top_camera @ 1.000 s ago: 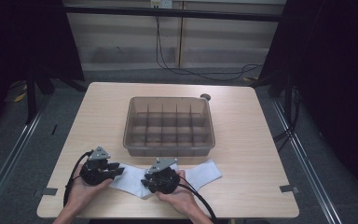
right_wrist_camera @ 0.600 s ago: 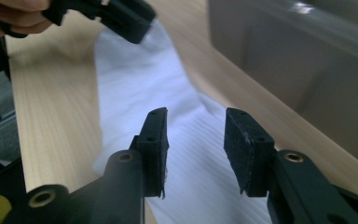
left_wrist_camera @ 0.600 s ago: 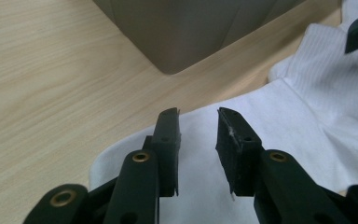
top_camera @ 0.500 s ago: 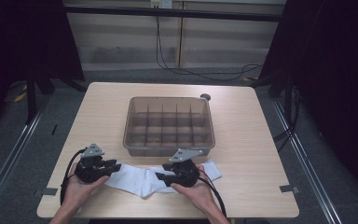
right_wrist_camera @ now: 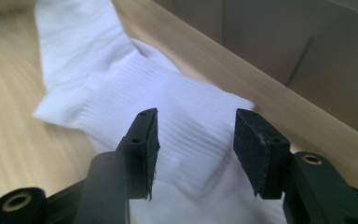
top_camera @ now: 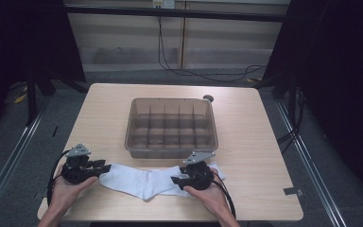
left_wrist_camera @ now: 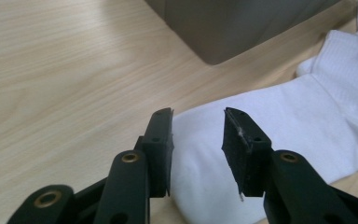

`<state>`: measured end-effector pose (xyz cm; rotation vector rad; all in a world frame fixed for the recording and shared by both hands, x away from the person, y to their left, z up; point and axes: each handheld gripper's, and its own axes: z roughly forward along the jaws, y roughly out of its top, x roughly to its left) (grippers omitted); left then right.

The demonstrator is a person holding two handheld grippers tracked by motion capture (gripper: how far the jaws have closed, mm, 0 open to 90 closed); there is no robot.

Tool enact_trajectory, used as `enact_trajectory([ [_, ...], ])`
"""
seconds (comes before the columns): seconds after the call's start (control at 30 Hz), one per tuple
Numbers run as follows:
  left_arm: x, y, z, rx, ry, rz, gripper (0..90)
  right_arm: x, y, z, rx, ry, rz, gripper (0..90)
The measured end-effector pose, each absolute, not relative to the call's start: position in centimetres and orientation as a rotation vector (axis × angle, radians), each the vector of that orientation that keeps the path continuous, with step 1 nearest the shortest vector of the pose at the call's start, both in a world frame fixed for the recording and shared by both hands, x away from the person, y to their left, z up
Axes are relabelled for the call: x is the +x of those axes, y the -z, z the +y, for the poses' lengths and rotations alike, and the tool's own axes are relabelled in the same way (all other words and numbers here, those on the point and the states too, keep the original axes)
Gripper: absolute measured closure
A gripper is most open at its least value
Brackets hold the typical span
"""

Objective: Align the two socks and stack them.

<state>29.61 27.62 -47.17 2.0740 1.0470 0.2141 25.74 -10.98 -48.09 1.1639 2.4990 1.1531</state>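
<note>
While the white sock (top_camera: 144, 181) is stretched flat on the wooden table (top_camera: 255, 142) just in front of the divided plastic bin (top_camera: 171, 126), it is flanked by both grippers. The left gripper (left_wrist_camera: 198, 140) and the right gripper (right_wrist_camera: 196, 144) have just been opened, with sock fabric seen between the parted jaws but not pinched.

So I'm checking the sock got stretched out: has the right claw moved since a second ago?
Yes. The right claw has shifted rightward along the near wall of the divided bin, its jaws opening above the white sock.
</note>
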Motion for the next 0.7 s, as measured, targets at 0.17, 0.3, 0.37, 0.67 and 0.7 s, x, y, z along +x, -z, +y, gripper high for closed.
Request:
enact_trajectory([
  [0.17,29.9,47.6,28.0,2.086,-0.199,1.075,59.4,26.2,48.6,-11.5,1.199,-1.122,2.492,53.7],
  [0.3,30.1,48.1,27.9,2.124,-0.196,1.104,58.8,26.1,49.0,-11.7,1.198,-1.112,2.507,54.7],
  [0.37,30.1,48.3,27.7,2.137,-0.185,1.105,58.8,26.2,49.4,-11.7,1.208,-1.099,2.516,55.9],
  [0.67,30.0,49.0,27.5,2.189,-0.223,1.103,65.3,26.1,49.6,-11.5,1.168,-1.065,2.512,62.6],
  [0.7,30.0,49.1,27.2,2.179,-0.229,1.102,69.4,26.1,49.5,-11.4,1.171,-1.058,2.516,64.6],
])
